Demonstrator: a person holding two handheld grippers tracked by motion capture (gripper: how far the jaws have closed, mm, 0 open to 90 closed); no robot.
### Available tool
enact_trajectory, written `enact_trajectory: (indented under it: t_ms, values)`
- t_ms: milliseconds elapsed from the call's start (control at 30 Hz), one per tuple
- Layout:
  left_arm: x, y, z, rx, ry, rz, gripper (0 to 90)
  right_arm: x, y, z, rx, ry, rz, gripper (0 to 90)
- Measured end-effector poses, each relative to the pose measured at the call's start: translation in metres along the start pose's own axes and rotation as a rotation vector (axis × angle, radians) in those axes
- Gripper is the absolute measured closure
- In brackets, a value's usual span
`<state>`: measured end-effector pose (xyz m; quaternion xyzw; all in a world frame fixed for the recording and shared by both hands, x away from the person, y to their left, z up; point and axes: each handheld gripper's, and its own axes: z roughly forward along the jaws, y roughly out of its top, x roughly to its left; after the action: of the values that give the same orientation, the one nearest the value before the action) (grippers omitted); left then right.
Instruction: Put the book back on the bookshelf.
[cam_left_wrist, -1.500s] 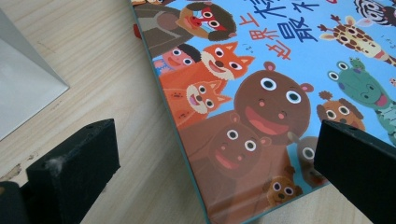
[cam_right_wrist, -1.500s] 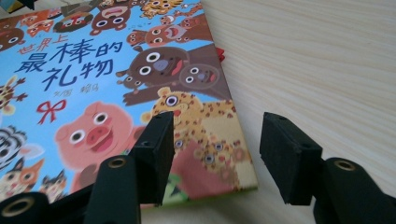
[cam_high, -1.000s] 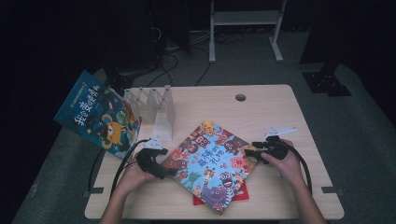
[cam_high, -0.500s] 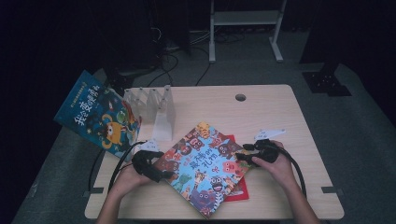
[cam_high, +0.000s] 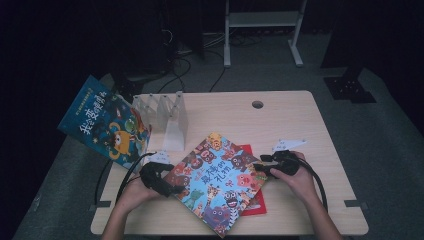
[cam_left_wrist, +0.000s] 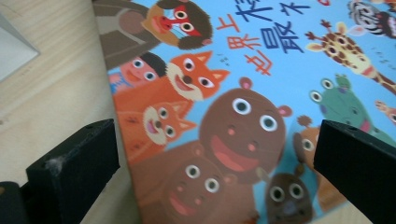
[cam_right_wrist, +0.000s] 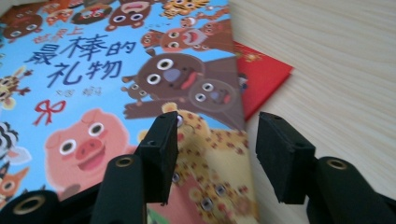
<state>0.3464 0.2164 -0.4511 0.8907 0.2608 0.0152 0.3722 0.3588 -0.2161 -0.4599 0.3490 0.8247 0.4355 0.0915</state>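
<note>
Book (cam_high: 217, 187) is lying flat, thin and slick; right tool (cam_right_wrist: 217, 142), jaws closing, is straddling its edge ungripped, left tool (cam_left_wrist: 210, 154) released astride the opposite edge.

The high view looks forward and down over the table (cam_high: 300, 125); both gripper views sit close above the same book (cam_high: 217, 182), from opposite edges.

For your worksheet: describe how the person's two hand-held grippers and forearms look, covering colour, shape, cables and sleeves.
Both grippers are black. The left gripper has two blocky, matte black jaws with squared ends. The right gripper has similar rectangular jaws on rounded black arms with brass-coloured screw holes. In the high view a black cable loops back from each, and a pale three-cornered plate sits above the right one. The forearms are bare, with no sleeves showing.
</note>
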Motion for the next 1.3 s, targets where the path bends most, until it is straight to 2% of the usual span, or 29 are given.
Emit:
enact_trajectory:
  t_ms: [33, 100, 133, 267, 367, 467, 500, 533, 567, 600, 667, 800, 1100, 1200, 1300]
  values:
    - [0.003, 0.004, -0.001, 0.002, 0.008, -0.002, 0.0, 0.000, -0.003, -0.007, -0.005, -0.028, 0.000, 50.2]
    - [0.004, 0.006, -0.001, -0.004, 0.010, -0.012, 0.0, 0.001, -0.004, -0.012, -0.007, -0.037, 0.006, 51.1]
    - [0.008, 0.010, 0.000, -0.004, 0.008, -0.022, 0.0, 0.003, -0.007, -0.020, 0.000, -0.047, 0.013, 53.4]
    - [0.014, 0.016, 0.003, -0.013, 0.008, -0.029, 0.0, 0.009, -0.015, -0.032, -0.002, -0.072, 0.023, 59.1]
    - [0.015, 0.019, 0.005, -0.013, 0.006, -0.029, 0.0, 0.018, -0.023, -0.042, -0.004, -0.061, 0.018, 66.4]
    - [0.021, 0.026, 0.009, -0.019, 0.005, -0.038, 0.0, 0.027, -0.031, -0.047, -0.005, -0.022, 0.024, 73.8]
    - [0.021, 0.026, 0.009, -0.019, 0.005, -0.038, 0.0, 0.027, -0.031, -0.047, -0.005, -0.022, 0.024, 73.8]
    - [0.023, 0.028, 0.010, -0.023, 0.005, -0.040, 0.0, 0.032, -0.035, -0.048, 0.004, 0.016, 0.029, 77.9]
    - [0.025, 0.029, 0.012, -0.026, 0.001, -0.046, 0.0, 0.032, -0.035, -0.048, 0.004, 0.016, 0.029, 77.9]
    - [0.027, 0.033, 0.014, -0.021, -0.001, -0.049, 0.0, 0.037, -0.038, -0.046, 0.023, 0.038, 0.023, 81.1]
    - [0.029, 0.036, 0.017, -0.027, -0.005, -0.060, 0.0, 0.042, -0.040, -0.043, 0.045, 0.056, 0.009, 83.0]
    - [0.034, 0.041, 0.025, -0.006, -0.007, -0.060, 0.0, 0.051, -0.040, -0.034, 0.086, 0.081, -0.026, 85.4]
    - [0.037, 0.047, 0.043, 0.023, -0.052, -0.077, 0.0, 0.056, -0.038, -0.033, 0.099, 0.077, -0.058, 88.3]
    - [0.033, 0.048, 0.047, 0.045, -0.095, -0.078, 0.4, 0.056, -0.038, -0.032, 0.100, 0.077, -0.062, 88.5]
    - [0.032, 0.048, 0.047, 0.047, -0.092, -0.080, 0.5, 0.056, -0.037, -0.032, 0.094, 0.080, -0.064, 88.6]
